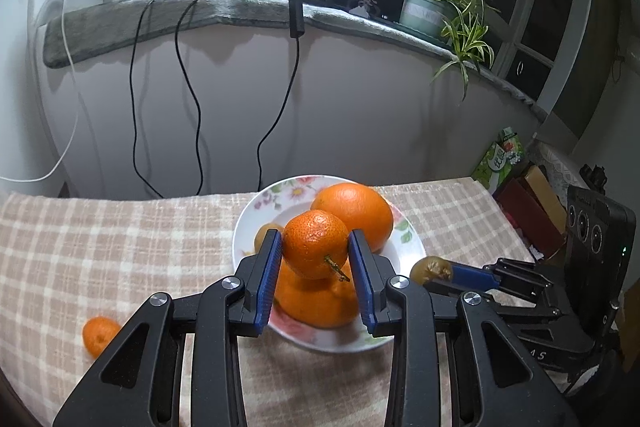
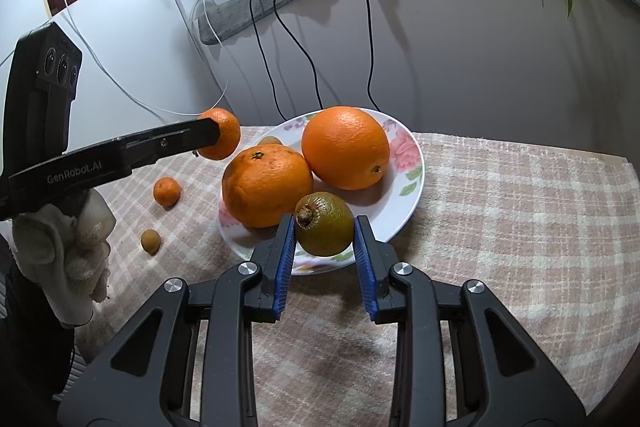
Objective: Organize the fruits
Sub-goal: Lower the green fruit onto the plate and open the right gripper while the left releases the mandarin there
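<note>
Both hands are delivering fruit to the floral plate [image 2: 416, 163], which already holds two large oranges [image 2: 346, 147]. The left gripper [image 1: 315, 253] is clamped on a mandarin [image 1: 315, 245] above the plate; the right gripper [image 2: 325, 233] pinches a kiwi [image 2: 325, 229] over its near rim. Next, each likely lowers into a free gap and releases. Another mandarin [image 2: 167, 191] and a small brown fruit [image 2: 151, 241] remain on the checked cloth [image 2: 500, 227].

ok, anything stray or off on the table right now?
Two fruits lie loose on the checked cloth left of the plate: a small mandarin and a smaller brownish fruit. Nothing looks spilled or damaged.
</note>
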The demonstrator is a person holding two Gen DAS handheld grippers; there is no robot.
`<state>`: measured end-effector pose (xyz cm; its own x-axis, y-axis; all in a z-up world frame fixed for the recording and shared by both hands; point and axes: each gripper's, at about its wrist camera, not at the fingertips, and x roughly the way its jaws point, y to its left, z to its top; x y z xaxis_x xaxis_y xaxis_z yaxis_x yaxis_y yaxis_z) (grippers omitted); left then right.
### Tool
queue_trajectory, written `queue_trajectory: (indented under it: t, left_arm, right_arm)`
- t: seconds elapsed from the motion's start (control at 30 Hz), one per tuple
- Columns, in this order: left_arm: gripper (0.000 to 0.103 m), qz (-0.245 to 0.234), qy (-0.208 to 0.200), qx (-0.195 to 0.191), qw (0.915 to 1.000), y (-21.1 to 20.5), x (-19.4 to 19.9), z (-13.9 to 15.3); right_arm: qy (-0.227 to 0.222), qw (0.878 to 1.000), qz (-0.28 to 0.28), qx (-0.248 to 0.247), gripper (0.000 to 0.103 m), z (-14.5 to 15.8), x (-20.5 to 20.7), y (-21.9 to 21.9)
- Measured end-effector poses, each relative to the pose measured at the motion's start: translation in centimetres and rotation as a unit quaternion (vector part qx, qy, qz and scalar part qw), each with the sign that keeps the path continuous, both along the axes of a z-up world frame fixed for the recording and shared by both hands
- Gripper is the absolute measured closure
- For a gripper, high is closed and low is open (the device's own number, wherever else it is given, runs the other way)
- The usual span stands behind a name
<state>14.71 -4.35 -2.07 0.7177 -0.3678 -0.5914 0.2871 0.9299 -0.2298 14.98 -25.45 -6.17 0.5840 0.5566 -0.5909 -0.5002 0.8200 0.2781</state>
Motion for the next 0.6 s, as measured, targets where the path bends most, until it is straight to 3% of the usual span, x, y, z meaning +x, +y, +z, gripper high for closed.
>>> queue_trajectory:
  t: [0.6]
  left_arm:
    - [0.07,0.001,-0.002,0.006,1.0,-0.5,2.4,0.3]
  right_arm:
    - [0.003,1.0,-0.003,-0.005,0.073,-0.5,1.2,0.3]
